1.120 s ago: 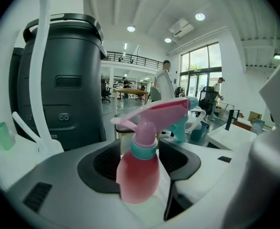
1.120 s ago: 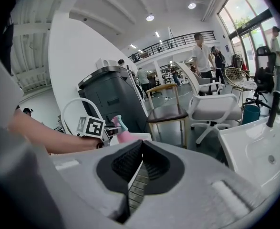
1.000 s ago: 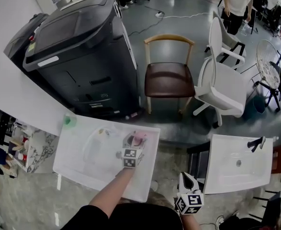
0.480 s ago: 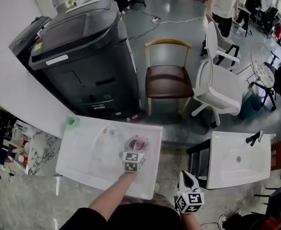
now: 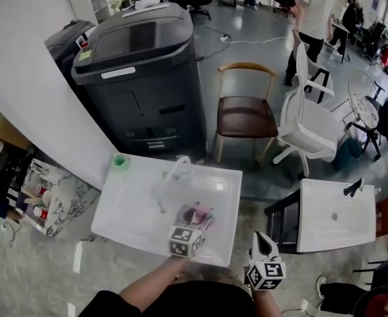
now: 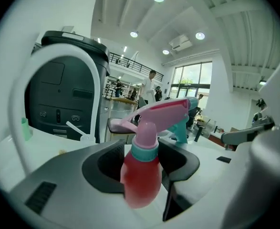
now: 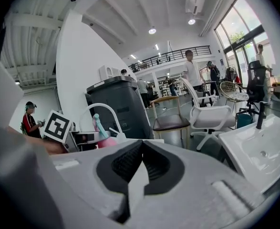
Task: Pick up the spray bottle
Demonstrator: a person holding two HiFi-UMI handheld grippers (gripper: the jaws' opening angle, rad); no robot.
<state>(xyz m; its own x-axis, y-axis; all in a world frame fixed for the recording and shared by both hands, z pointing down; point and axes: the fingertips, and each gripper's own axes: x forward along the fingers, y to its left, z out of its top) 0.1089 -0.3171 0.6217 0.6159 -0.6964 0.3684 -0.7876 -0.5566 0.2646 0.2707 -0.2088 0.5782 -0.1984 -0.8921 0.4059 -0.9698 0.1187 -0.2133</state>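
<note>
The spray bottle (image 6: 142,175) is pink-red with a teal collar and a pink trigger head. It stands upright between the jaws of my left gripper (image 6: 142,163), whose pads press its body from both sides. In the head view the spray bottle (image 5: 194,212) hangs in the left gripper (image 5: 197,218) over the near right part of the white sink (image 5: 124,210). My right gripper (image 5: 262,241) is lower right, off the sink. In its own view the right gripper (image 7: 140,165) has its pads together with nothing between them.
A white arched faucet (image 5: 176,169) rises in the sink, with a green cup (image 5: 119,161) at its far left corner. Behind stand a large dark printer (image 5: 141,78), a wooden chair (image 5: 246,114) and a white office chair (image 5: 306,124). A second sink (image 5: 332,220) lies to the right.
My left gripper has drawn back toward me and risen with the spray bottle in it. The right gripper shifted a little, and the head view swung so the sink sits more to the right.
</note>
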